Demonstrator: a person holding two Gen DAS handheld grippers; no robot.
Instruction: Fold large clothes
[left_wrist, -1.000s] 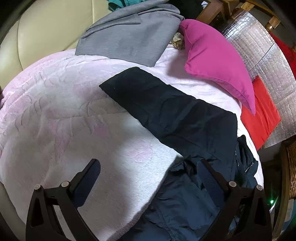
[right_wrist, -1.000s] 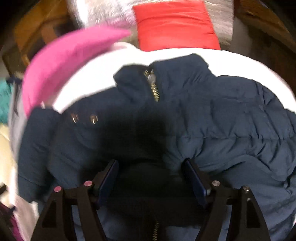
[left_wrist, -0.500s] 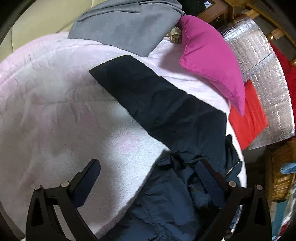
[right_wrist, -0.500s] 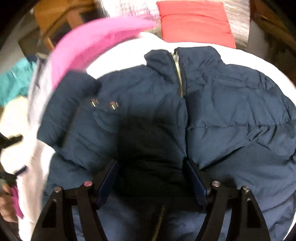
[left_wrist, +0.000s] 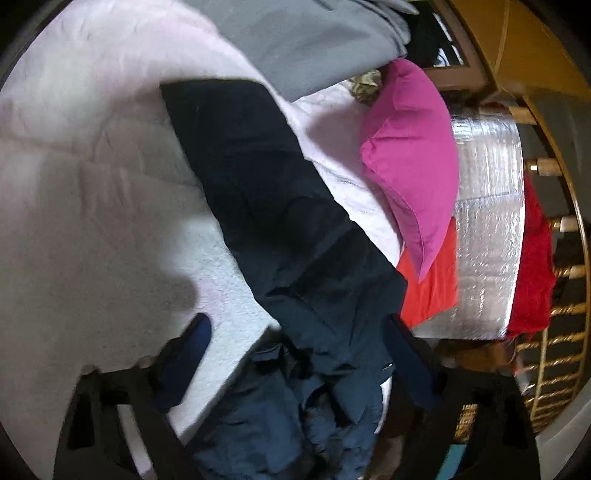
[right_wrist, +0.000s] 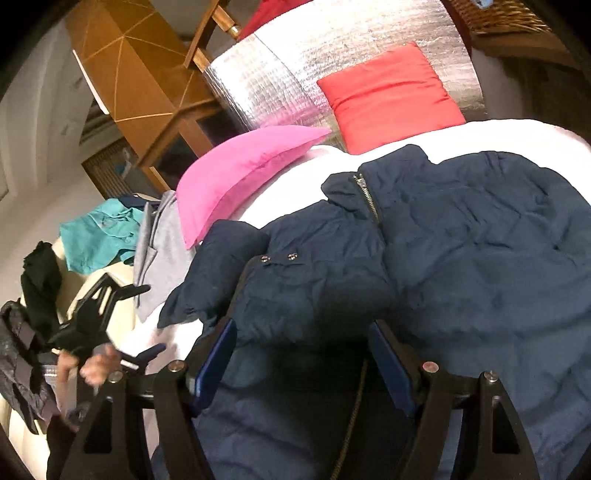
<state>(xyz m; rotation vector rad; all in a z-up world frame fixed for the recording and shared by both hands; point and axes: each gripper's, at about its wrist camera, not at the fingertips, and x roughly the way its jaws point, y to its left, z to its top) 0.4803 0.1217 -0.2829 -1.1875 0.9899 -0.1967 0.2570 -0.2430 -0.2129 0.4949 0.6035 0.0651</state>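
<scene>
Left gripper (left_wrist: 295, 363), its jaws closing, straddles the jacket's (right_wrist: 461, 258) sleeve (left_wrist: 266, 192) on the white blanket (left_wrist: 92, 184), probably to fold it inward. Right gripper (right_wrist: 301, 363) sits wide over the jacket, gripping nothing.

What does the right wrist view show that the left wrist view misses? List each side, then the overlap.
Only the right wrist view: the jacket's zipper, a teal garment and the left gripper itself. Only the left wrist view: the jacket's long dark sleeve stretched over the pale blanket. Both: the navy jacket, pink pillow, red cushion, grey garment.
</scene>
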